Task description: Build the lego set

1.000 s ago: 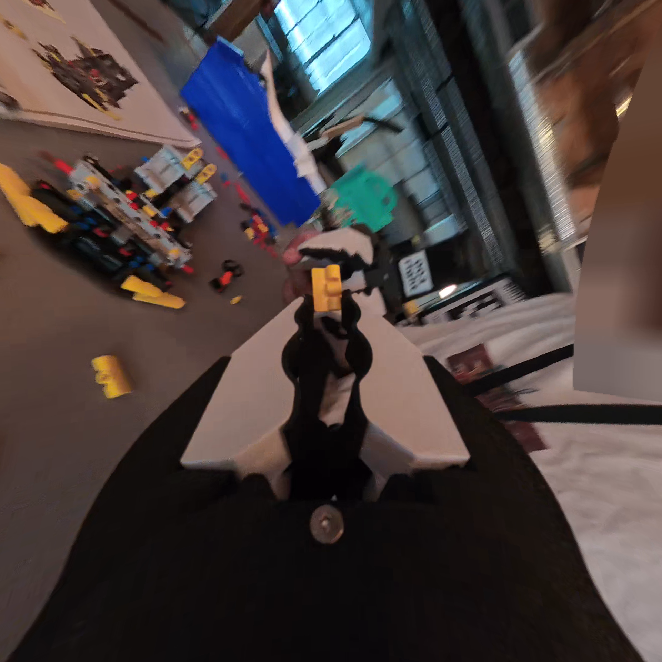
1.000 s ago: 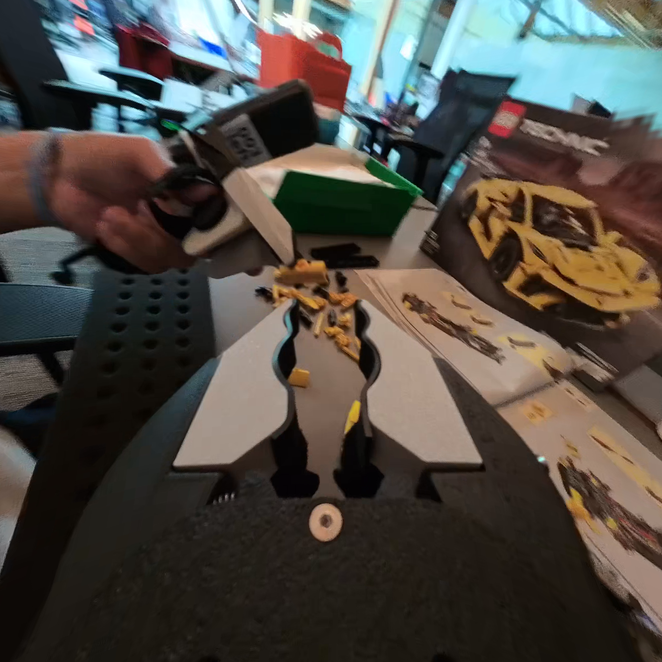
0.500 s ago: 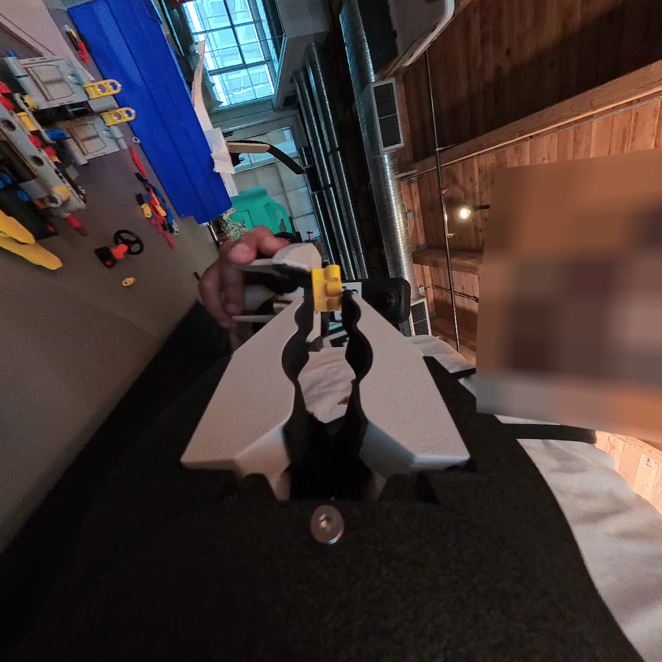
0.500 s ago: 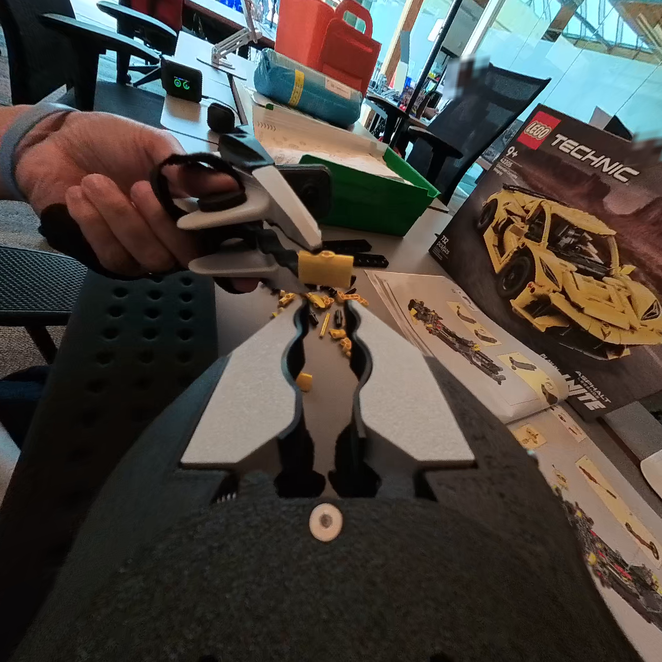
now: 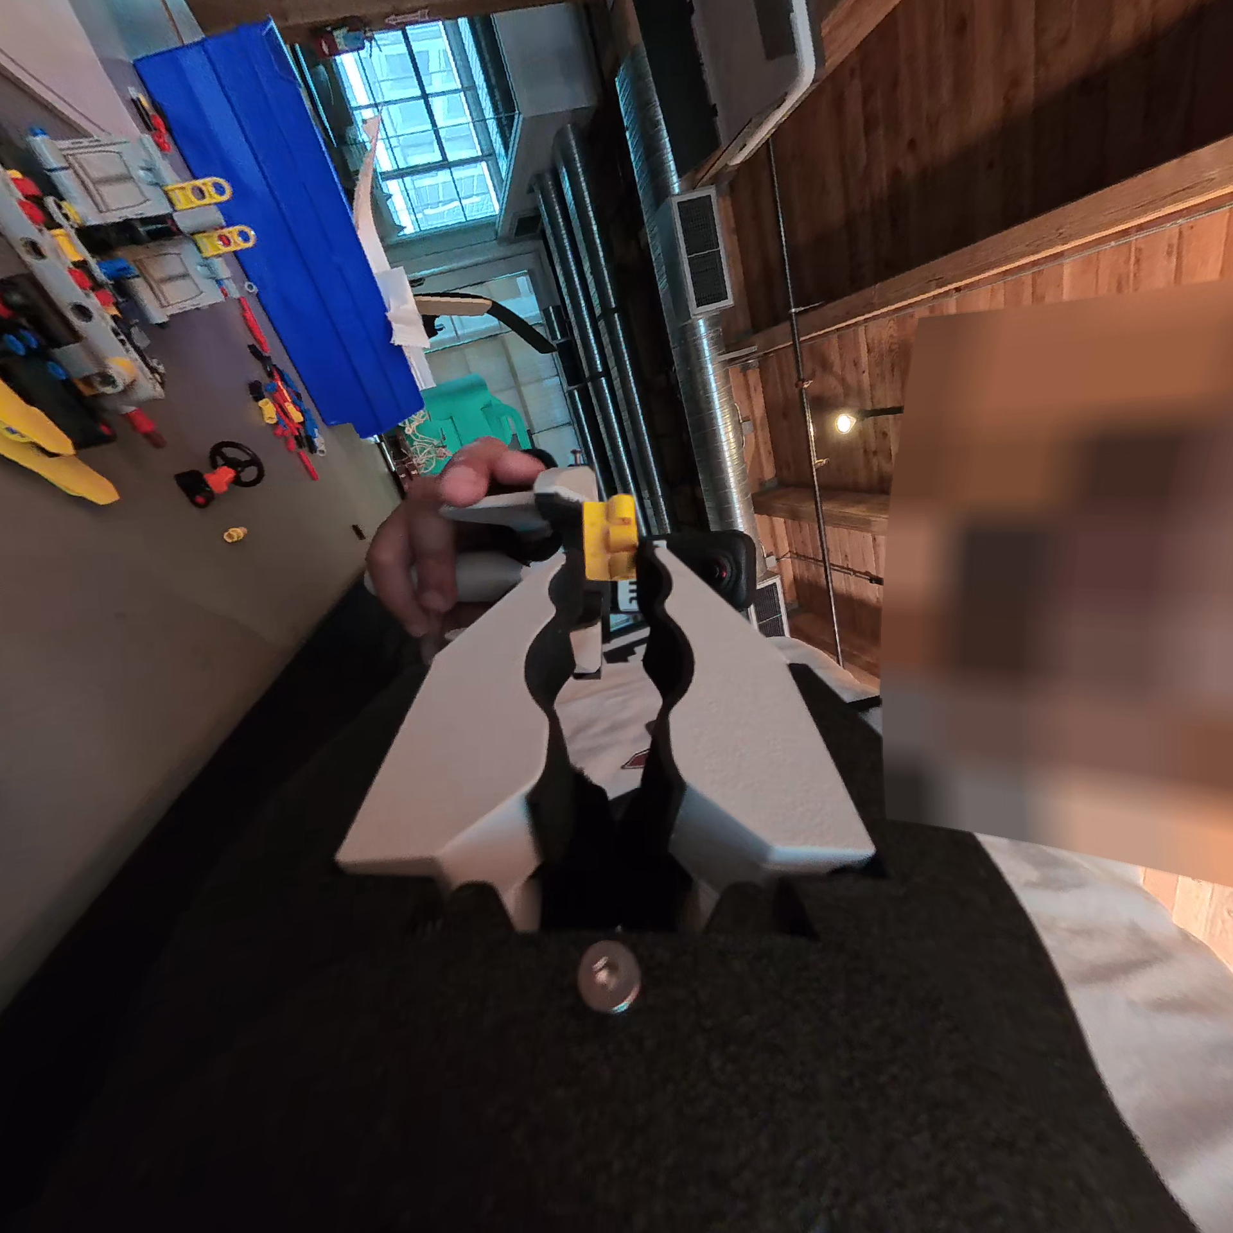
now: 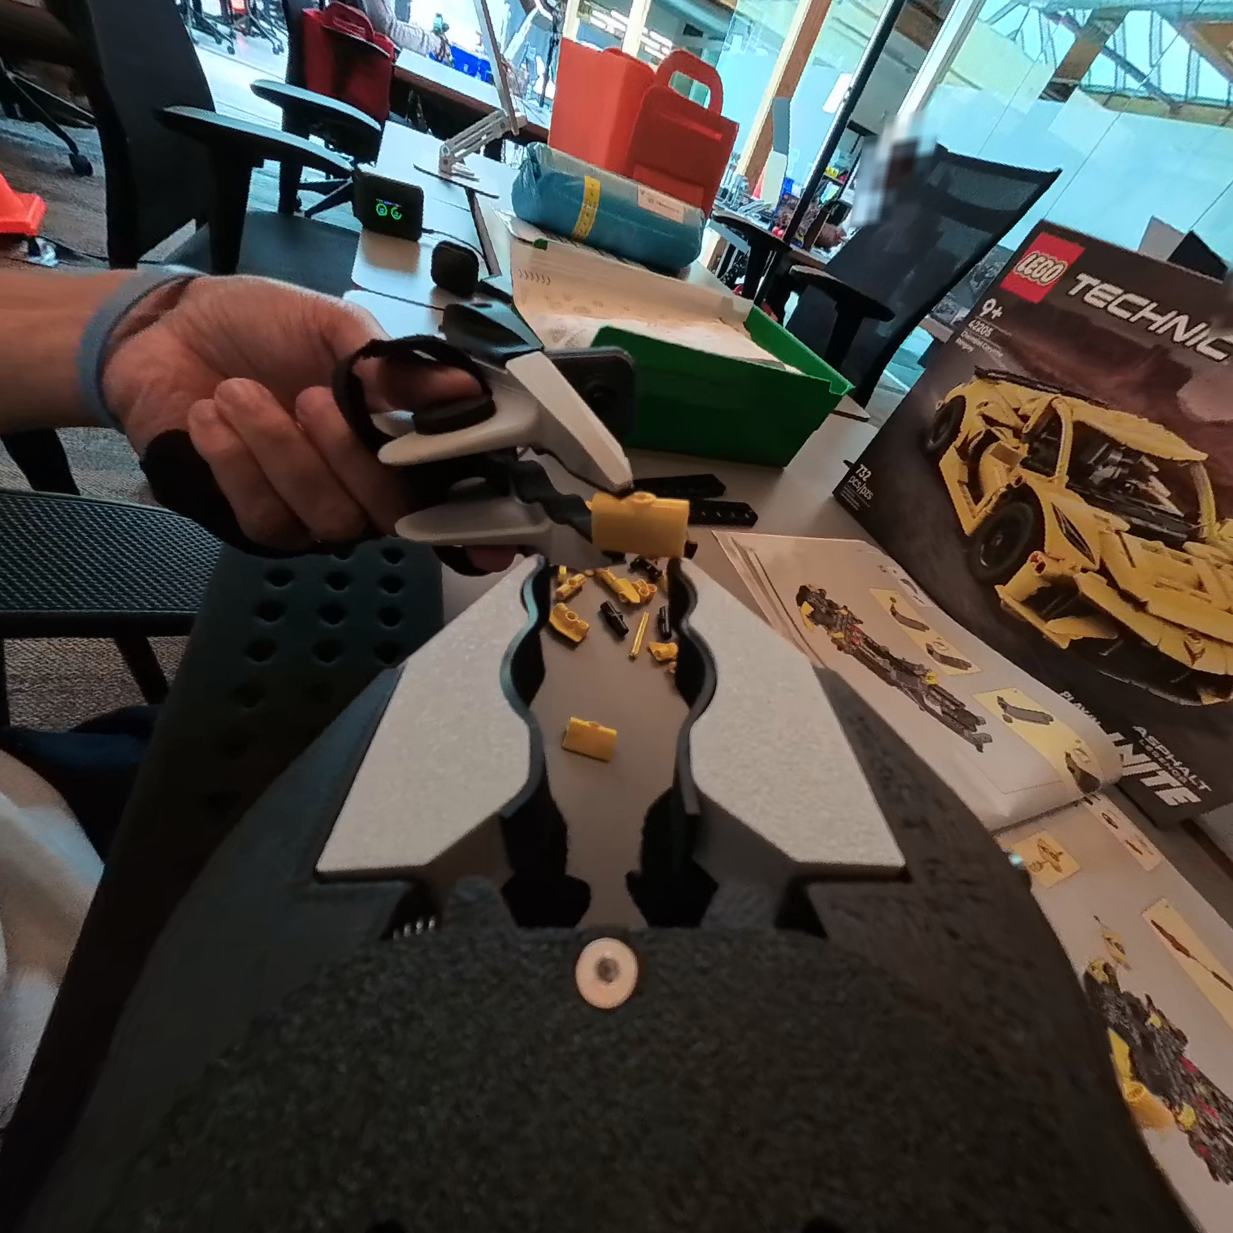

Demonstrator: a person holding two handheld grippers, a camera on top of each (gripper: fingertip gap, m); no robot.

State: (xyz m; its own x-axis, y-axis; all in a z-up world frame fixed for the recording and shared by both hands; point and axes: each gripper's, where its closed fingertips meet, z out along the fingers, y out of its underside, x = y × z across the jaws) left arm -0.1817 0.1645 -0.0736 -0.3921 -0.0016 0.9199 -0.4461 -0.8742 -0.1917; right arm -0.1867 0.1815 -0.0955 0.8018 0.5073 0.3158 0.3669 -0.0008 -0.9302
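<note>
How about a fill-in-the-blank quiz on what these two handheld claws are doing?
The left gripper is shut on a ___ Lego piece.
The right gripper is ___, holding nothing.
The bin behind the loose pieces is ___.
The box pictures a yellow ___.
Missing: yellow; open; green; car.

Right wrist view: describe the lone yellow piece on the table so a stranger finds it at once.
Start at the grey table left of the car box. Nearer than the scattered pile of parts, one blocky yellow piece lies alone, touching nothing.
</note>
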